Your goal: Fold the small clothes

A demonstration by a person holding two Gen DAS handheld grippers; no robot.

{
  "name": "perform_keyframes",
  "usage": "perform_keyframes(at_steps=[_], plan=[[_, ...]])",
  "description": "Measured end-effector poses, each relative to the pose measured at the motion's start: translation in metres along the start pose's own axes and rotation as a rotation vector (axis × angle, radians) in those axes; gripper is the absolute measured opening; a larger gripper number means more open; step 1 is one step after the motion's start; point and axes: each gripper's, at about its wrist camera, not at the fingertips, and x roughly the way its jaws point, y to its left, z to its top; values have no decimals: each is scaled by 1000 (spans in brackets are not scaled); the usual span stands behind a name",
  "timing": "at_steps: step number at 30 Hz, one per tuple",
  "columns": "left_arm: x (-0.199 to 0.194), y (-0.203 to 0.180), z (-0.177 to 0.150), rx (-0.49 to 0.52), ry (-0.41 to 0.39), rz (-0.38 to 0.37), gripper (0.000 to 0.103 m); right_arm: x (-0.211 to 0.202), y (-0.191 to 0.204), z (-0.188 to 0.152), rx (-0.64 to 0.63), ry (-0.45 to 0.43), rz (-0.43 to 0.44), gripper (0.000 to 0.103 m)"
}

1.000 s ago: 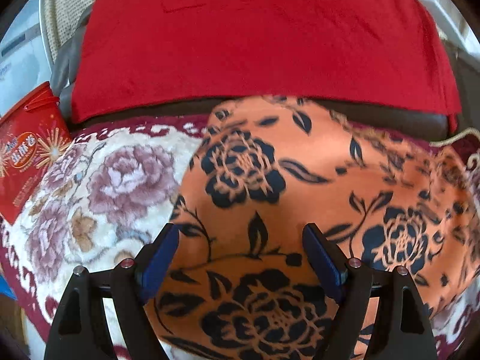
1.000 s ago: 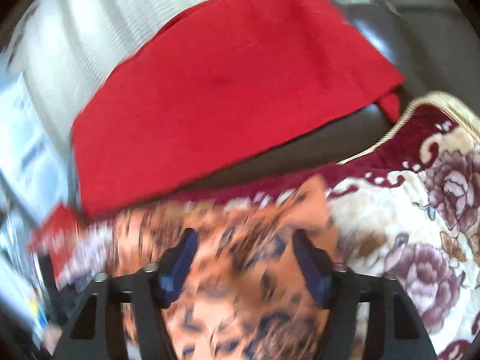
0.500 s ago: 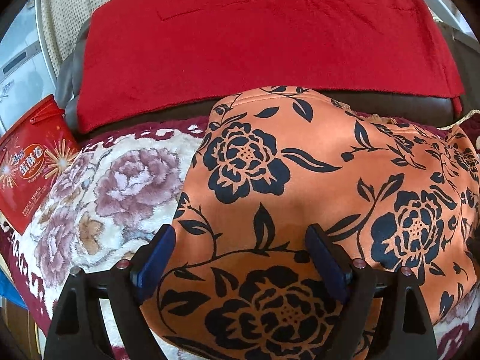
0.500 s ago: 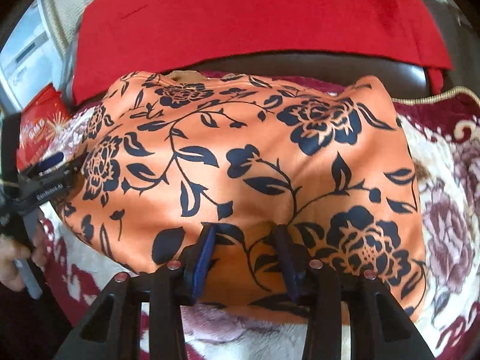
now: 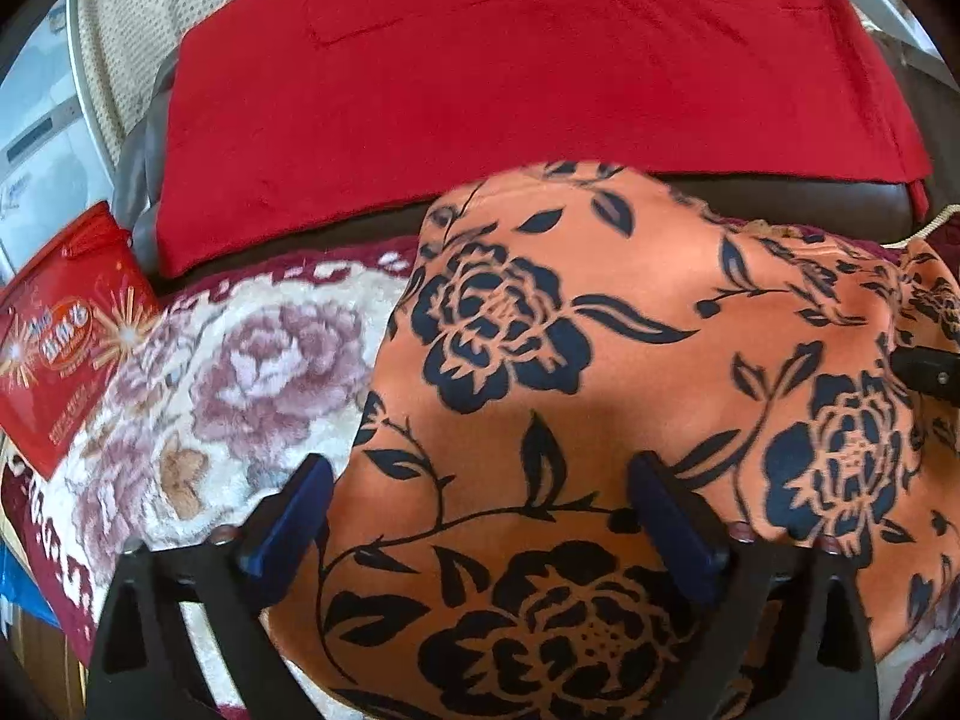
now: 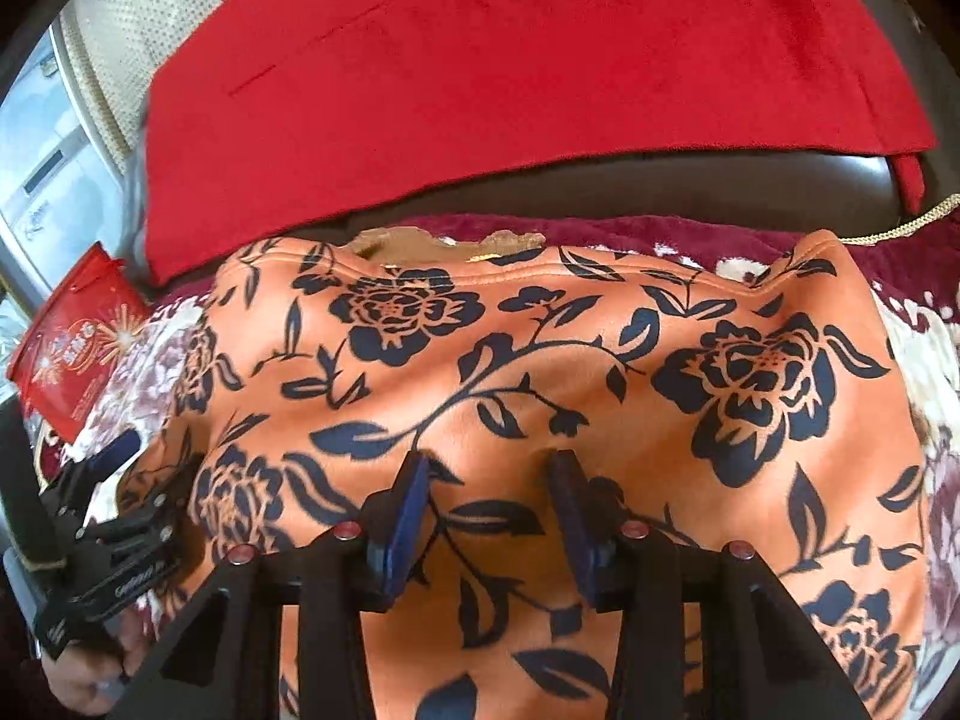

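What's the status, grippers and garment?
Left gripper just opened wide, holding nothing. Right gripper part open over orange floral garment, grip unclear. Garment spread on floral blanket. Nothing obstructing.

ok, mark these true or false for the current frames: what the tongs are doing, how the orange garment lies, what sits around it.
1. The left tongs stand wide open over the orange garment with black flowers. True; the jaws have just been opening, and the pads do not pinch the fabric.
2. The garment lies on a bare wooden table. False; it lies on a cream and maroon floral blanket.
3. A red cloth drapes the surface behind the garment. True.
4. A red printed packet lies to the garment's right. False; it is at the left.
5. The right tongs hold the red cloth. False; they are over the orange garment, jaws apart.
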Motion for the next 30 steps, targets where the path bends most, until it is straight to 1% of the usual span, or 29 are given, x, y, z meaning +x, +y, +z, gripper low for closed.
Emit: perform_keyframes(at_steps=[3,5,6,8,9,11,12,13,14,15,16,18,19,20,21,22,24,25,27,30], plan=[[7,15,-5,-98,30,-74,103,2,-4,-2,16,-10,21,49],[11,21,-7,-142,68,-102,103,4,-7,-3,30,-20,40,49],[12,22,-7,-145,81,-105,103,4,-7,-4,35,-23,42,49],[10,22,-6,-130,101,-96,103,2,-6,-3,37,-27,38,49],[6,22,-5,-107,108,-93,103,3,-6,-3,39,-29,35,49],[-4,23,0,-30,111,-94,103,-2,-5,-3,47,-38,33,49],[-9,24,2,0,103,-84,103,-6,-4,-3,49,-51,40,50],[-13,28,3,12,84,-51,103,-11,-2,-1,44,-72,58,50],[-16,34,3,5,54,18,103,-17,-1,-1,40,-89,74,50],[-16,38,2,-7,48,53,103,-19,2,2,33,-102,93,50],[-12,42,0,-26,59,72,103,-21,8,6,22,-110,121,50],[3,52,-5,-76,136,57,103,-15,19,12,9,-90,140,50],[10,56,-8,-100,162,44,103,-6,25,15,5,-64,142,50],[14,59,-12,-129,167,23,103,6,28,17,2,-27,139,50],[15,60,-13,-138,164,15,103,18,31,18,1,12,125,50],[15,62,-13,-135,162,8,103,28,33,19,-1,33,106,50],[12,62,-11,-93,154,10,103,33,38,26,1,25,83,50],[11,64,-10,-77,143,26,103,31,42,31,2,20,80,50],[11,72,-9,-80,118,58,103,27,53,44,-11,-8,132,50],[4,80,-8,-99,92,42,103,42,76,66,-8,23,190,50]])
